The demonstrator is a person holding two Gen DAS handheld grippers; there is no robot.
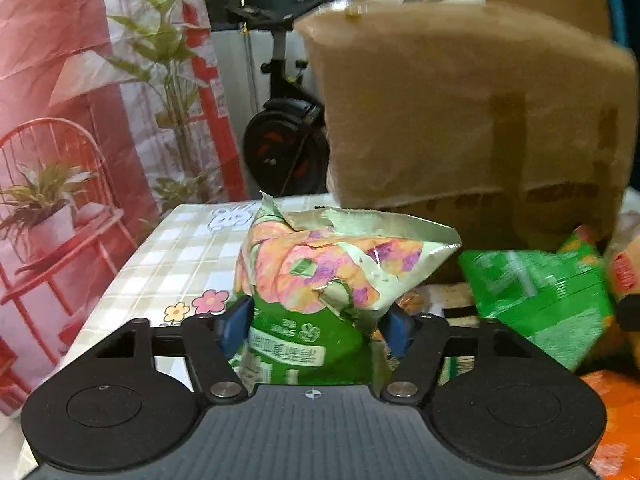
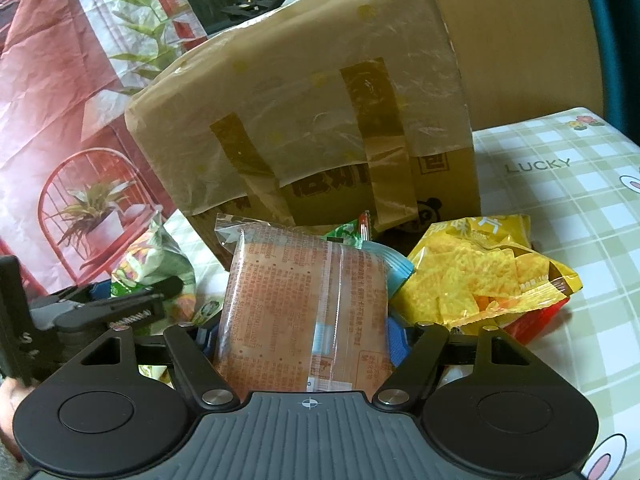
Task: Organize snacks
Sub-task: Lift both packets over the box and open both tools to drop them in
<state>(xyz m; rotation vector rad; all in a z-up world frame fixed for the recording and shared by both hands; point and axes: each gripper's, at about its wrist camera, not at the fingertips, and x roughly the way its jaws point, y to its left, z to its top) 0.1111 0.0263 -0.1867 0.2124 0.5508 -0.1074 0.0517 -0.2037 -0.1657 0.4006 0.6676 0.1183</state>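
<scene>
The left gripper has its blue pads clamped on a green snack bag with a pink and orange print, standing upright near the table's left edge. The right gripper grasps a clear-wrapped orange packet upright between its fingers. Just right of that packet lies a yellow chip bag. Behind the snacks stands a taped cardboard box on the checked tablecloth.

My left gripper clamps its blue pads on a green snack bag with a crumpled top. Behind it, a taped cardboard box stands on the checked bench.
</scene>
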